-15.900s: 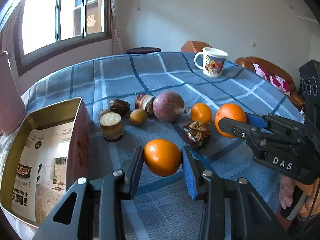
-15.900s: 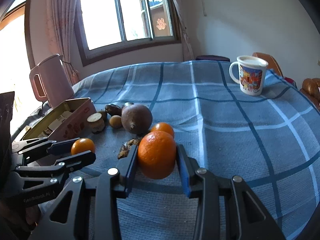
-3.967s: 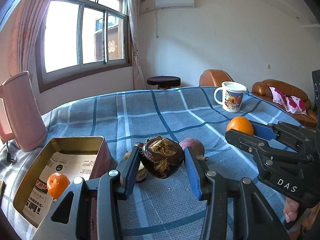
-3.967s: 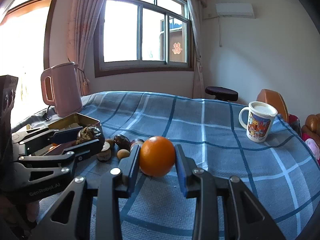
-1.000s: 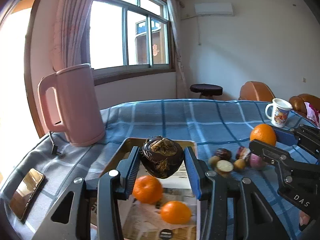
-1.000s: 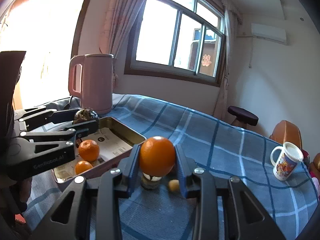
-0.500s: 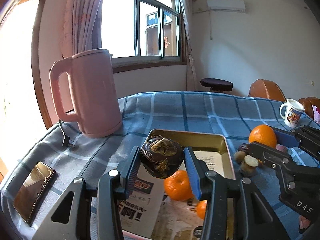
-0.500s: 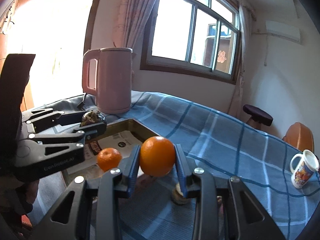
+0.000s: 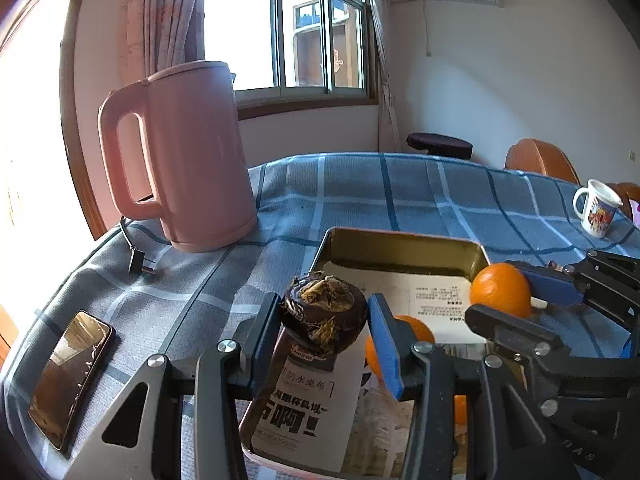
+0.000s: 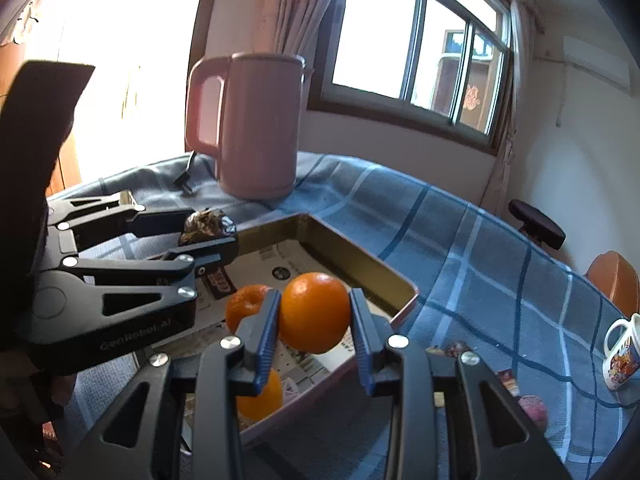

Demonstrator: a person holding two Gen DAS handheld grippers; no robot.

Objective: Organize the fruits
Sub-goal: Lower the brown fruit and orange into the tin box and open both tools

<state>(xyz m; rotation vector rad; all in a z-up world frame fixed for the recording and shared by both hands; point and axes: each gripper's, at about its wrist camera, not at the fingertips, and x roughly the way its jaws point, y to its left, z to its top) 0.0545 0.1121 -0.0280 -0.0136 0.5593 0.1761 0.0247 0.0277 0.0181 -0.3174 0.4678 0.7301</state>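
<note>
L gripper (image 9: 324, 326) clamps dark shrivelled fruit (image 9: 324, 312), R gripper (image 10: 314, 322) clamps orange (image 10: 314, 312), both above tin (image 9: 404, 242); kettle (image 9: 188, 156) at 10 o'clock

both fruits now over tin (image 9: 404, 246), 2 oranges (image 10: 250, 306) prob already inside.

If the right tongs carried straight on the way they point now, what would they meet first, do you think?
Probably the gold tin. The right tongs, shut on an orange, point down over its paper-lined floor, past two loose oranges inside. Depth is hard to judge, so the far wall may come first.
</note>
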